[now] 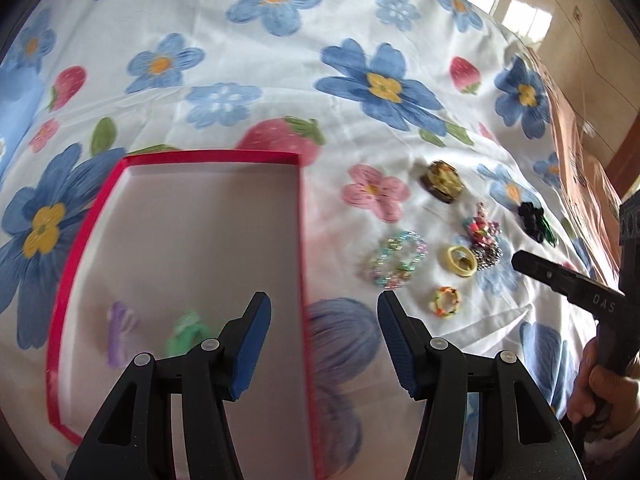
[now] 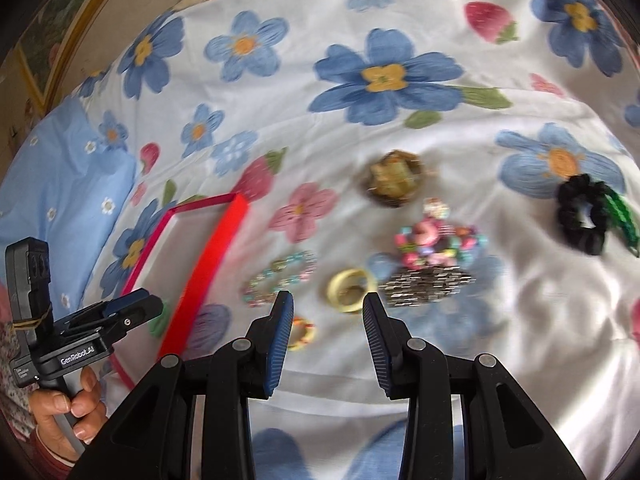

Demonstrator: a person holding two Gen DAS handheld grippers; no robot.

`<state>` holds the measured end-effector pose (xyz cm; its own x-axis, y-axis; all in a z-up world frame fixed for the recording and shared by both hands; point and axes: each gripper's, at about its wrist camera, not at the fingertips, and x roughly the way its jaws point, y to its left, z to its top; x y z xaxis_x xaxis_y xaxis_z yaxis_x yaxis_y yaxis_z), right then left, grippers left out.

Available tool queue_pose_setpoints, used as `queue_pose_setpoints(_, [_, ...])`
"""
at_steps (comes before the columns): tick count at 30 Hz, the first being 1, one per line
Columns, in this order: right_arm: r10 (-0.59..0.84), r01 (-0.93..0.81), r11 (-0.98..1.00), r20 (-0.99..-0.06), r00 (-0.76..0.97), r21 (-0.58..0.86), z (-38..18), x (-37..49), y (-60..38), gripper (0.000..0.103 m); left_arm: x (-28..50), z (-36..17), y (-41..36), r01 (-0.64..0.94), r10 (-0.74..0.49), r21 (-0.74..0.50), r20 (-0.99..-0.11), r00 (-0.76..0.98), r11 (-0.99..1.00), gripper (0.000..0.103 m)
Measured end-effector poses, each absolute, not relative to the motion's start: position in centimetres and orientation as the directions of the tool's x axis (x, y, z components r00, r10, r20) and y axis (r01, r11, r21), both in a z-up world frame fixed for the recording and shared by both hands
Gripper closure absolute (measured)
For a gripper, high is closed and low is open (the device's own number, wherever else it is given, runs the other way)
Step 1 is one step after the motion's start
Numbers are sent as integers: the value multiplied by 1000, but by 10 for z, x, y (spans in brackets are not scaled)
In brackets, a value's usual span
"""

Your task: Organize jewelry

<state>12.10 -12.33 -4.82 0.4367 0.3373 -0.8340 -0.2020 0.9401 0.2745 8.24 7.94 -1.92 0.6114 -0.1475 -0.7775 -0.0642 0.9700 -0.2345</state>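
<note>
Two pieces lie in the red tray (image 1: 298,216) under the empty, half-open left gripper (image 1: 324,344). Beyond the empty, half-open right gripper (image 2: 327,344), seven pieces remain, nearest the yellow ring (image 2: 351,289).

A bed spread with a white sheet (image 2: 460,344) printed with blue flowers, pink flowers and strawberries carries everything. On its left lies a red-rimmed tray (image 1: 298,216). To the right of the tray, directly on the sheet, sits a loose cluster: a pastel beaded bracelet (image 2: 280,278), a yellow ring-shaped piece (image 2: 352,290), a small yellow-orange ring (image 2: 304,334) nearest, a silvery sparkling piece (image 2: 428,282) touching a pink and multicoloured bead pile (image 2: 436,242), and farther off a brown-gold piece (image 2: 394,178). Well apart on the right lie a black scrunchie (image 2: 582,220) and a green strip (image 2: 622,222) touching it.
</note>
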Motion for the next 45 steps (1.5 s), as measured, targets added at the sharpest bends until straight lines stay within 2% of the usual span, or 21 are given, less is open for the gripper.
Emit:
queue_pose_setpoints(11, [268,-116,963,-838,475,242,-56,145,-170,65,137,-37,29,32,-175,-189,-814,554,981,45])
queue_pose_setpoints(24, [264,-154,964,-860,437,217,-79,187,-156,65,185,-72,6,33,-156,-160,-862,482,987,47])
queue_pose_setpoints(27, [247,-162,967,-875,415,196,-90,191,-149,65,190,-76,1,36,-143,-143,-867,477,989,52])
queue_pose_setpoints(31, [234,-154,970,-885,402,187,-104,191,-147,67,194,-77,-1,50,-166,-162,-861,481,986,83])
queue_pose_setpoints(32, [230,-151,971,-881,413,183,-103,190,-148,75,193,-76,1,53,-179,-176,-858,482,983,88])
queue_pose_setpoints(33, [228,-147,972,-879,418,182,-103,189,-149,81,193,-75,3,55,-193,-190,-854,484,980,88])
queue_pose_setpoints(35, [244,-138,969,-873,423,204,-101,188,-152,82,190,-73,6,59,-207,-205,-846,491,977,89])
queue_pose_setpoints(45, [306,-162,952,-824,476,260,-70,171,-151,82,160,-46,26,62,-261,-274,-789,557,960,90])
